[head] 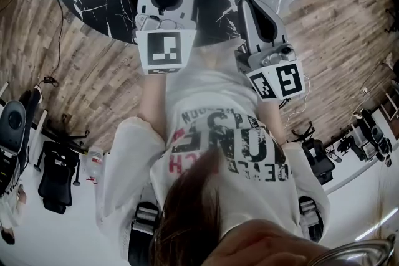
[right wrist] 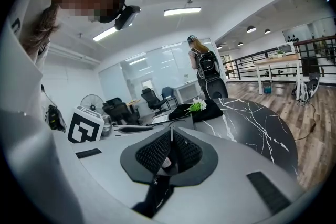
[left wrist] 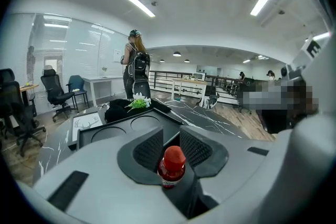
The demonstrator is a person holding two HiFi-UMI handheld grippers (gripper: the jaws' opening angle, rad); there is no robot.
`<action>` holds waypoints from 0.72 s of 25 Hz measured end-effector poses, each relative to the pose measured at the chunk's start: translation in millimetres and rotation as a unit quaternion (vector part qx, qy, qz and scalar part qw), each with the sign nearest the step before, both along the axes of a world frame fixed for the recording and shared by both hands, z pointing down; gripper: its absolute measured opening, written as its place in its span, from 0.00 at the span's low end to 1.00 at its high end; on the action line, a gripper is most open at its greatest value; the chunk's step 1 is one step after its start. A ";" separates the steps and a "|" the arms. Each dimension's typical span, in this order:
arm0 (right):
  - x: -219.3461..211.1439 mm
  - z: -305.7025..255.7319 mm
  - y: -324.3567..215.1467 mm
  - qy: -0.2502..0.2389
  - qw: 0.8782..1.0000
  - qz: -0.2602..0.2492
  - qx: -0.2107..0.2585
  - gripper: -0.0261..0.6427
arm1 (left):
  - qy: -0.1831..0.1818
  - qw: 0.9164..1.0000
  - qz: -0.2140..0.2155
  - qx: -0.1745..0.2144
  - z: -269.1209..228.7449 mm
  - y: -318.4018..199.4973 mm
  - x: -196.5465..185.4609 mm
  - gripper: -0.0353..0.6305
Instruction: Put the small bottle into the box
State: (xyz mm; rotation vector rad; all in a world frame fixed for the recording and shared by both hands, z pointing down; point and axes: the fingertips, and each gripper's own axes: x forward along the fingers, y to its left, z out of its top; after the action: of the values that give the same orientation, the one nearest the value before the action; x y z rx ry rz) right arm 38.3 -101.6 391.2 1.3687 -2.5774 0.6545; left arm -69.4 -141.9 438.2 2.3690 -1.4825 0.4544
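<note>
The right gripper (right wrist: 169,139), low in the centre of the frame, has its jaws drawn together with the tips meeting. A pale scrap shows in the slit below them, perhaps a label; it is too small to tell. Right of centre lies a black marbled tabletop (right wrist: 252,128), with a white-flowered sprig (right wrist: 198,105) on a dark cloth (right wrist: 211,112). Above it stands a person with a backpack (right wrist: 206,72).

Black box's (left wrist: 126,125) round recesses open ahead; dark bag (left wrist: 116,109) and flowers (left wrist: 138,103) just beyond.

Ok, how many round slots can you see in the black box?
2 round slots, side by side in the black box: one at left, one right of it, farther back. The left gripper covers the box's near edge, so more may be hidden.
</note>
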 end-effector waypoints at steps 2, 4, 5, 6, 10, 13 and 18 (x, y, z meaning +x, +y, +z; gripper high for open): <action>-1.4 -2.0 -0.2 0.000 1.000 0.000 0.002 0.05 | 0.000 1.000 -0.002 0.003 -2.9 -0.3 -2.5 0.18; -2.9 -3.6 -0.1 -0.001 1.000 0.000 0.005 0.05 | -0.002 1.000 -0.005 0.006 -5.2 -0.4 -5.4 0.14; -3.9 -4.2 -0.1 -0.002 1.000 -0.002 0.006 0.05 | -0.004 1.000 -0.007 0.008 -6.3 -0.4 -7.1 0.13; -4.9 -4.7 -0.1 -0.003 1.000 -0.003 0.007 0.05 | -0.007 1.000 -0.009 0.009 -7.3 -0.4 -8.6 0.12; -7.4 -7.7 -0.8 -0.006 1.000 -0.007 0.011 0.05 | -0.012 1.000 -0.016 0.010 -10.0 -0.6 -12.9 0.08; -8.0 -7.8 -3.0 -0.010 1.000 -0.010 0.012 0.05 | -0.017 0.999 -0.025 0.014 -11.6 -1.8 -15.7 0.06; -8.1 -7.5 -5.0 -0.013 1.000 -0.020 0.012 0.05 | -0.020 0.999 -0.034 0.019 -16.4 -1.6 -15.1 0.06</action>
State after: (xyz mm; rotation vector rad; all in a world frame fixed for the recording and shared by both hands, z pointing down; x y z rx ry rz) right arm 30.1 -106.6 383.7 1.3218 -2.6337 0.6413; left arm -84.6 -143.5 421.7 2.3438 -1.5979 0.4637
